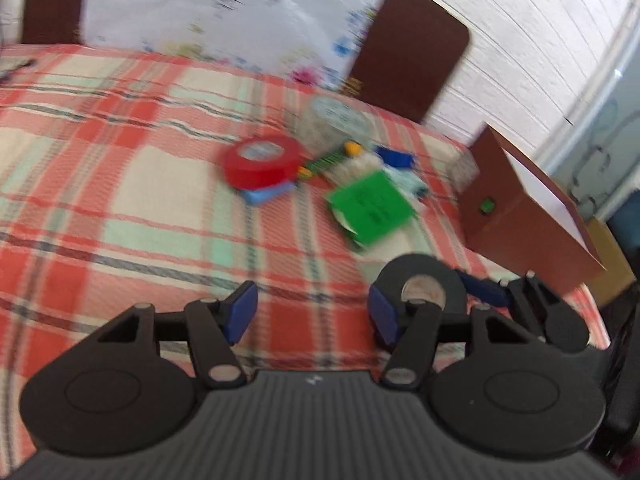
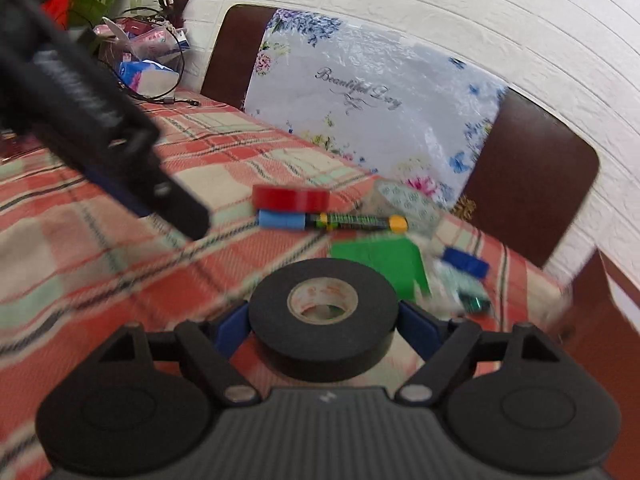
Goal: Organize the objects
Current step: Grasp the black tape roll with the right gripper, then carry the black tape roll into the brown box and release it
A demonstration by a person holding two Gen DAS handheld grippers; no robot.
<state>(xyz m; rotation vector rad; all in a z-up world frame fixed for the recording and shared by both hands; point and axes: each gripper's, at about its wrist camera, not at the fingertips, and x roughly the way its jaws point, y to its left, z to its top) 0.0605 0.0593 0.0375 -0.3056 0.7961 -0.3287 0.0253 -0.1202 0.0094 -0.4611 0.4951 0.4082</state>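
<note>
My right gripper (image 2: 323, 320) is shut on a black tape roll (image 2: 323, 312), held flat above the checked tablecloth; the roll also shows in the left wrist view (image 1: 422, 284). My left gripper (image 1: 312, 312) is open and empty, its fingers (image 1: 240, 310) just left of the black roll. Ahead lies a pile: a red tape roll (image 1: 262, 160) on a light blue block (image 1: 268, 194), a green-and-yellow marker (image 2: 356, 222), a green card (image 1: 370, 208), a blue clip (image 1: 394, 156) and a clear tape roll (image 1: 334, 122).
A brown box (image 1: 524, 208) stands at the table's right edge. Two brown chair backs (image 2: 528, 176) with a flowered plastic bag (image 2: 360, 96) line the far side against a white wall. Cables, packets and plants (image 2: 144, 56) sit far left. The left gripper body (image 2: 92, 120) crosses the right view.
</note>
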